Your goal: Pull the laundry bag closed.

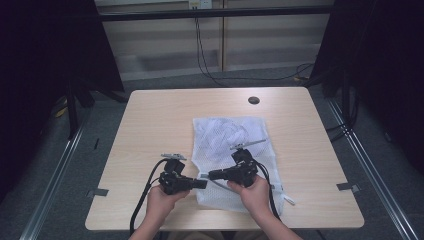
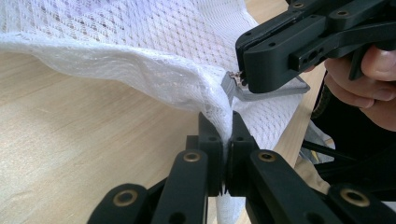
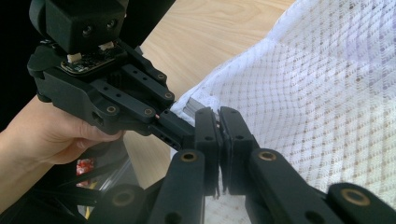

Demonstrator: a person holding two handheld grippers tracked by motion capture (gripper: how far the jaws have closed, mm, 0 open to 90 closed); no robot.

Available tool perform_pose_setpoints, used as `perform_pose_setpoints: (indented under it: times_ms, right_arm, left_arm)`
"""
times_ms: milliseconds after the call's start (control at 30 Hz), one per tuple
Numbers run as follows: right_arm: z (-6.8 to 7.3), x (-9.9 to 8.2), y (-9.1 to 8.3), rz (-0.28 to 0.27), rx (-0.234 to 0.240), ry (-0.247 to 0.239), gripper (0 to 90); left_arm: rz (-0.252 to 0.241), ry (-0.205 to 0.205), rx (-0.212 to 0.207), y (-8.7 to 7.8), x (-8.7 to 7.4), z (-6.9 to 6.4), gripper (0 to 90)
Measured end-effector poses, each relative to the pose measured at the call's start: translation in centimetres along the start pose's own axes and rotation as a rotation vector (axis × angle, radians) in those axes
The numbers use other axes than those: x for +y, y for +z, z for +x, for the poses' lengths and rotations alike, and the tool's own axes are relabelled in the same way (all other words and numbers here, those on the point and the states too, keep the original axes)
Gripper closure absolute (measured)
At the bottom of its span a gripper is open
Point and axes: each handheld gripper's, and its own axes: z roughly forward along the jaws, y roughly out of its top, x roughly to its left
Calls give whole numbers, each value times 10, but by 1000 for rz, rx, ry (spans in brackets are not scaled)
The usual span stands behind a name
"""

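A white mesh bag lies flat on the right half of the wooden table, and both grippers meet at its near left corner. My left gripper is shut on the bag's edge, with mesh fabric bunched between its jaws. Facing it from the right, my right gripper is shut on the small grey zipper pull at that same edge. In the high view the left gripper and the right gripper point at each other, tips nearly touching. A hand holds each one.
A dark round hole sits near the table's far edge. Cables trail from both grippers toward the near edge. Black curtains hang at both sides, and metal rails run along the floor.
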Motion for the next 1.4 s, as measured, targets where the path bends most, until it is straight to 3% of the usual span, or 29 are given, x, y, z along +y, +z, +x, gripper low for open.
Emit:
perform_pose_setpoints:
  times_ms: [667, 1400]
  right_arm:
    - [-10, -5, -13, 1, -17, 0, 867]
    - [-12, -6, -15, 5, -19, 0, 868]
  left_arm:
    - [-6, -8, -3, -2, 0, 0, 884]
    - [-3, -22, -9, -2, 0, 0, 884]
